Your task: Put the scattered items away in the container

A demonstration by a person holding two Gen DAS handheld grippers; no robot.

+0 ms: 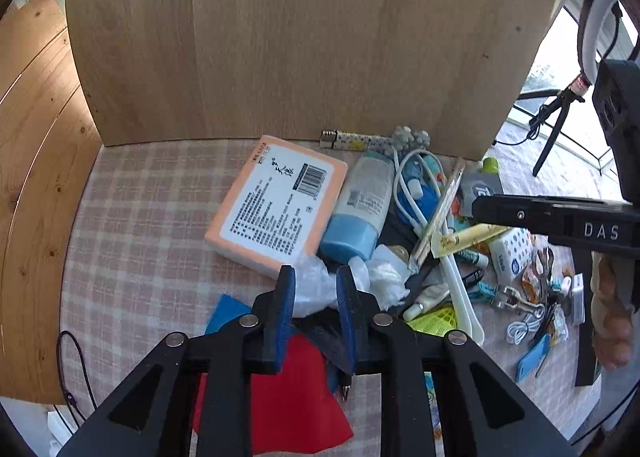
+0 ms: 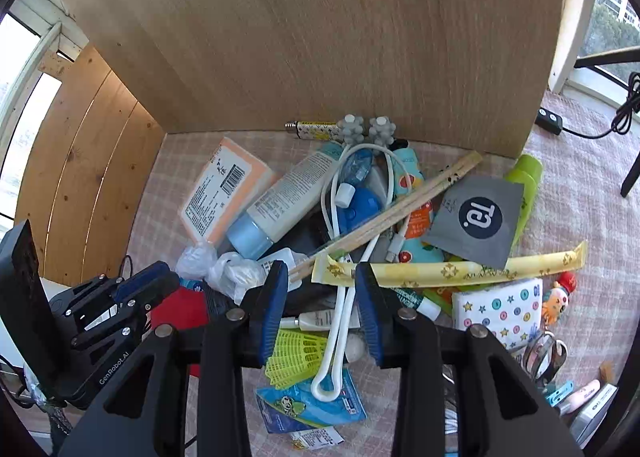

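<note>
A heap of small items lies on the checked cloth (image 1: 152, 217). It includes an orange-edged packet (image 1: 276, 205) with a barcode, a white tube with a blue cap (image 2: 280, 205), wrapped chopsticks (image 2: 384, 213), a grey sachet (image 2: 476, 217) and a long yellow wrapper (image 2: 460, 269). My left gripper (image 1: 316, 289) hangs open above a crumpled white plastic bag (image 1: 384, 277) and a red cloth (image 1: 296, 389), pads touching nothing. My right gripper (image 2: 322, 297) is open above a long white plastic loop (image 2: 336, 337), which passes between the fingers without contact. In the right wrist view the left gripper (image 2: 160, 281) is at the lower left.
An upright wooden panel (image 1: 300, 37) stands right behind the heap, with a lighter (image 2: 312, 129) and grey knobbly rollers (image 2: 366, 129) at its foot. A dotted tissue pack (image 2: 500, 309), a yellow-green shuttlecock (image 2: 296, 357), clips and keys lie to the right. A person's hand (image 1: 612, 317) holds the right gripper.
</note>
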